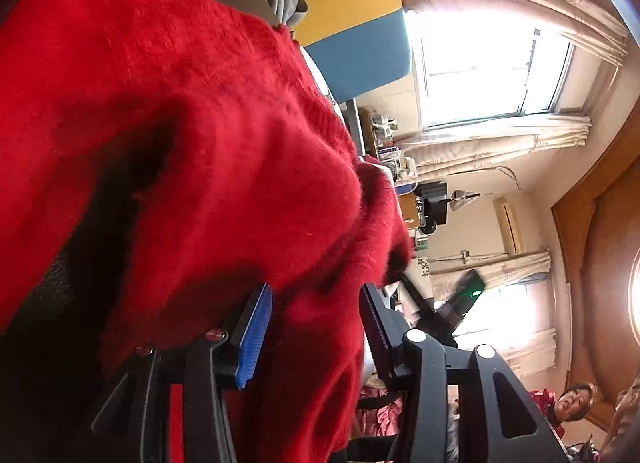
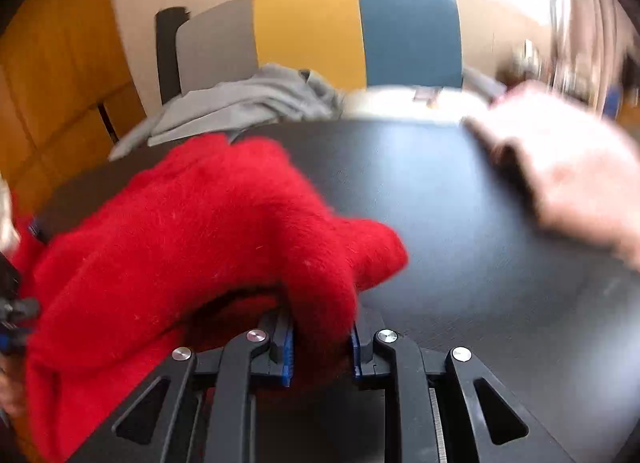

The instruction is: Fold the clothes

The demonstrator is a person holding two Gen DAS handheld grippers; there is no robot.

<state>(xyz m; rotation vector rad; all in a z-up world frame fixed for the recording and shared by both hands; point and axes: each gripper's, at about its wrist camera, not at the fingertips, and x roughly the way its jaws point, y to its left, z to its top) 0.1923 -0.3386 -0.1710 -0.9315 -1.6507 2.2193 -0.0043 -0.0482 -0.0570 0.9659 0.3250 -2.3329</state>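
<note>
A fuzzy red sweater fills most of the left wrist view, which is rolled sideways. My left gripper has a thick bunch of the sweater between its blue-padded fingers. In the right wrist view the red sweater lies bunched over the left part of a black table. My right gripper is shut on a fold of it just above the table. Its fingertips are hidden by the fabric.
A grey garment lies at the table's far edge, in front of a grey, yellow and blue panel. A blurred pale garment lies at the right of the table. A window with curtains and a person show in the left wrist view.
</note>
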